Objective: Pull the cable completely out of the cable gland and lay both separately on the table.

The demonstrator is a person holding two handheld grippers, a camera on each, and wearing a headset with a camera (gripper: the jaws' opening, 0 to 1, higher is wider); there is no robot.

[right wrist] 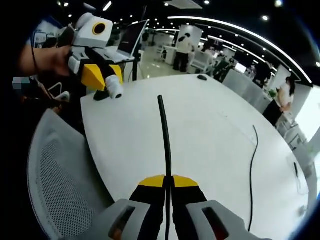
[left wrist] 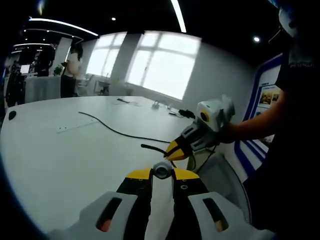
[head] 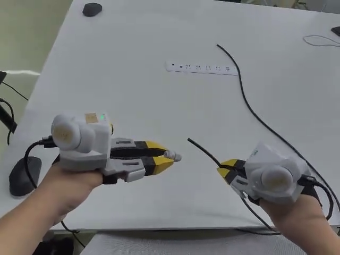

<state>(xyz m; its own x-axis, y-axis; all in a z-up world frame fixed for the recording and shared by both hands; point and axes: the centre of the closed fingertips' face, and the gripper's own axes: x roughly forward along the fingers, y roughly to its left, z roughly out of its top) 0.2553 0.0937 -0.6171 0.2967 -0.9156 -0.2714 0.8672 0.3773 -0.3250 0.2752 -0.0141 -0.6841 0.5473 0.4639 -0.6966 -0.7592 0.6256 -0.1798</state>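
Both pieces hang low in the frame, just above the white worktop (head: 133, 95). At lower left, the left hand-held gripper (head: 163, 157) is clamped narrowly on the cable gland (head: 173, 156), a small pale-grey piece at its jaw tips, apparently round. At lower right, the right hand-held gripper (head: 225, 170) pinches the thin black cable (head: 254, 112) behind its free end, which is clear of the gland. Beyond, the cable runs toward upper centre, past a power strip (head: 202, 68). Released carelessly, the gland could roll, or the springy cable could swing across it.
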